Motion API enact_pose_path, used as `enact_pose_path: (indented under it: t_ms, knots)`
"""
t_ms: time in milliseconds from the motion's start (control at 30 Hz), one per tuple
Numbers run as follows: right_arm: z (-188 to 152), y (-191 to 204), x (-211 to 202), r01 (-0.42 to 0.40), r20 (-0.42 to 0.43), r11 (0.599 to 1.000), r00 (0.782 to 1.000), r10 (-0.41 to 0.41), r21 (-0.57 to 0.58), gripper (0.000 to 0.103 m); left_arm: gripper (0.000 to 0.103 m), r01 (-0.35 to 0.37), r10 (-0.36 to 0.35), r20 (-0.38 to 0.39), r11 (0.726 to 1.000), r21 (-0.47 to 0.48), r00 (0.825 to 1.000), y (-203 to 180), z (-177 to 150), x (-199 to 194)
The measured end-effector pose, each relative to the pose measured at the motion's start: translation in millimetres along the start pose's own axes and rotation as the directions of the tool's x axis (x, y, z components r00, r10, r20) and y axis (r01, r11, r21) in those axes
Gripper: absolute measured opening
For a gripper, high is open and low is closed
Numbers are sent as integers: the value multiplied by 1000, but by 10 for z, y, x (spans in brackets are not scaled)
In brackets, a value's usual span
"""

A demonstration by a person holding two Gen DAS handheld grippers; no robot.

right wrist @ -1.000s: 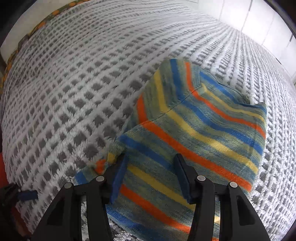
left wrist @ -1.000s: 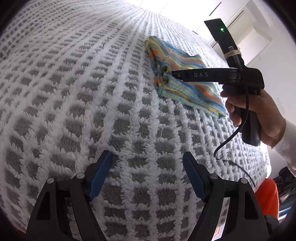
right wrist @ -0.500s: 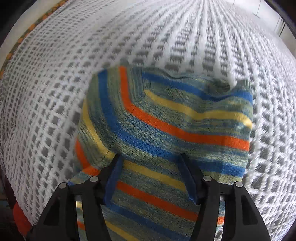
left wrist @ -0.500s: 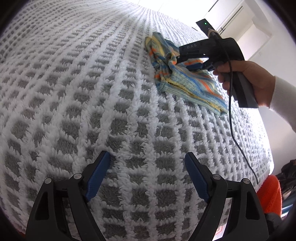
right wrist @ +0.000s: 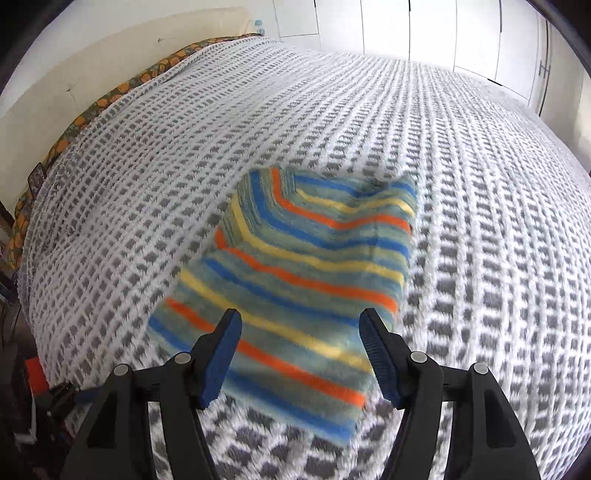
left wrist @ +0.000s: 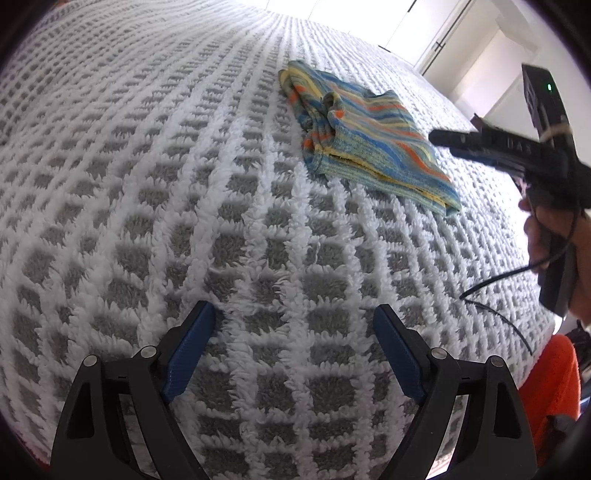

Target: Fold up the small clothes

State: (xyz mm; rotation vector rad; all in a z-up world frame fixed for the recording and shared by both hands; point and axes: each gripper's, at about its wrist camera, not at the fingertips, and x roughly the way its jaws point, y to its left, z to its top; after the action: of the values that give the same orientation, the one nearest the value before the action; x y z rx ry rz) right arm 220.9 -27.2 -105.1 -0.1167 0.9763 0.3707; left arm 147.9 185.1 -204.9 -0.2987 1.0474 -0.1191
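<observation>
A small striped knit garment (left wrist: pixel 365 144) in blue, orange, yellow and green lies folded on the grey-and-white bedspread (left wrist: pixel 184 184). In the right wrist view the garment (right wrist: pixel 306 266) fills the middle, somewhat blurred. My right gripper (right wrist: pixel 299 336) hangs above its near part, jaws opening, with nothing pressed between the blue pads. In the left wrist view that right gripper (left wrist: pixel 439 137) sits off the garment's right side, held by a hand (left wrist: pixel 554 236). My left gripper (left wrist: pixel 293 325) hovers over bare bedspread well short of the garment, jaws opening wide and empty.
The bedspread covers the whole bed. A patterned orange edge (right wrist: pixel 110 96) runs along its far left side by a cream wall. White cupboard doors (right wrist: pixel 406 26) stand behind. An orange object (left wrist: pixel 550 384) lies past the bed's right edge. A black cable (left wrist: pixel 498 295) trails from the right gripper.
The right gripper has let go of the garment, pulled back from it and lifted, its jaws wider. The garment now lies flat and folded. The left gripper's jaws have spread a little.
</observation>
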Motion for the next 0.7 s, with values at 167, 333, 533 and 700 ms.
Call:
enact_pose_path:
  t_ms: [167, 333, 533, 700]
  knots:
    - [-442, -375, 440, -52, -135, 986, 988, 74, 159, 66, 92, -59, 58, 14, 997, 59, 998, -161, -64, 66]
    - [-538, -419, 55, -40, -20, 986, 999, 43, 161, 67, 92, -79, 77, 28, 995, 66, 997, -242, -107, 78]
    - [-1170, -368, -362, -12, -9, 980, 1000, 14, 199, 72, 92, -42, 42, 50, 999, -10, 998, -318, -145, -164]
    - [-1641, -218, -590, 17, -23, 986, 1000, -13, 168, 79, 92, -27, 26, 63, 1000, 8, 998, -491, -200, -267]
